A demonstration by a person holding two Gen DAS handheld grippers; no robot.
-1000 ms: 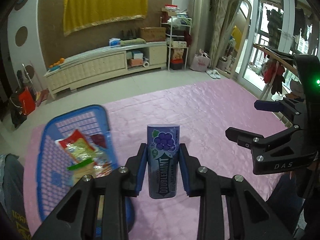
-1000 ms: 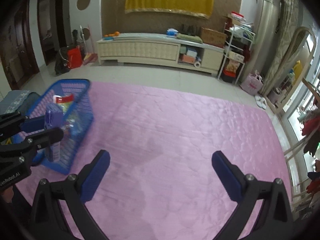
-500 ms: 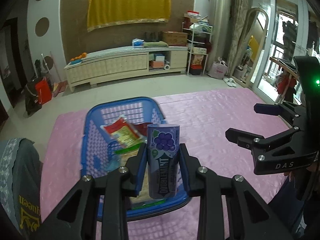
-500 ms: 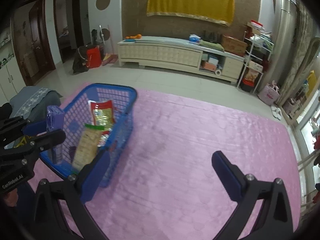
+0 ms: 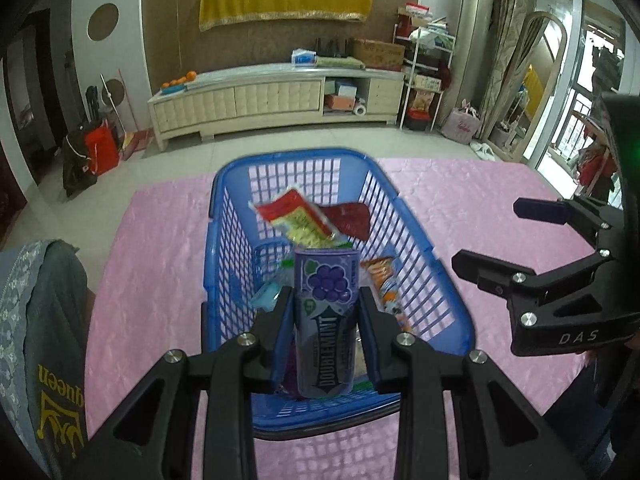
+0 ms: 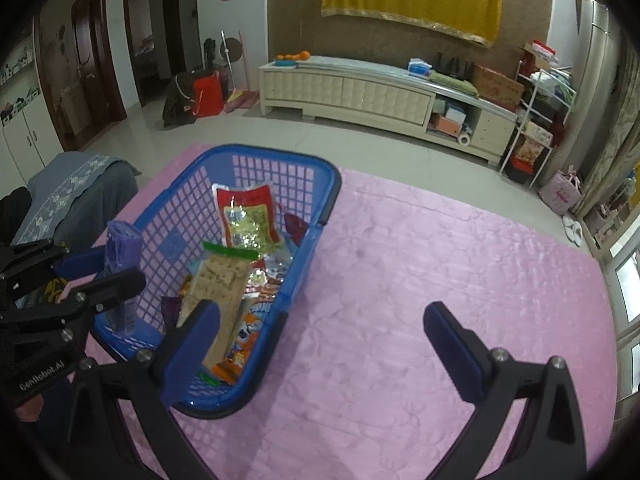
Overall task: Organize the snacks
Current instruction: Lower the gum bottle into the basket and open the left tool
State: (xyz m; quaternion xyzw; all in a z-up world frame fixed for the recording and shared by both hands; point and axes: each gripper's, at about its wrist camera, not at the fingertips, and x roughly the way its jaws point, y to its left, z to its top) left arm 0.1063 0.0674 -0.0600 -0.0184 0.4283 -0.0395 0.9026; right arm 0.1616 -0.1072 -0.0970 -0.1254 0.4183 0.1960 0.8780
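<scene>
The left tool (image 5: 324, 332) is clamped on the purple Doublemint canister (image 5: 325, 322) — upright, just over the blue basket (image 5: 432, 276)'s near end; the right tool (image 6: 320, 344) gapes apart, empty.

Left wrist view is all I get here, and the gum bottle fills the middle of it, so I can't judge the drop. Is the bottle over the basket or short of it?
Observer: From the right wrist view, the gum bottle sits at the near left wall of the blue basket, its lower part in front of the mesh.
Operator: Is the right gripper holding anything?
Observer: No. The right gripper is open and empty, over the basket's near right corner and the pink cloth.
Operator: What's under my bottle?
Observer: A cracker packet with a green top lies mid-basket, to the bottle's right.
</scene>
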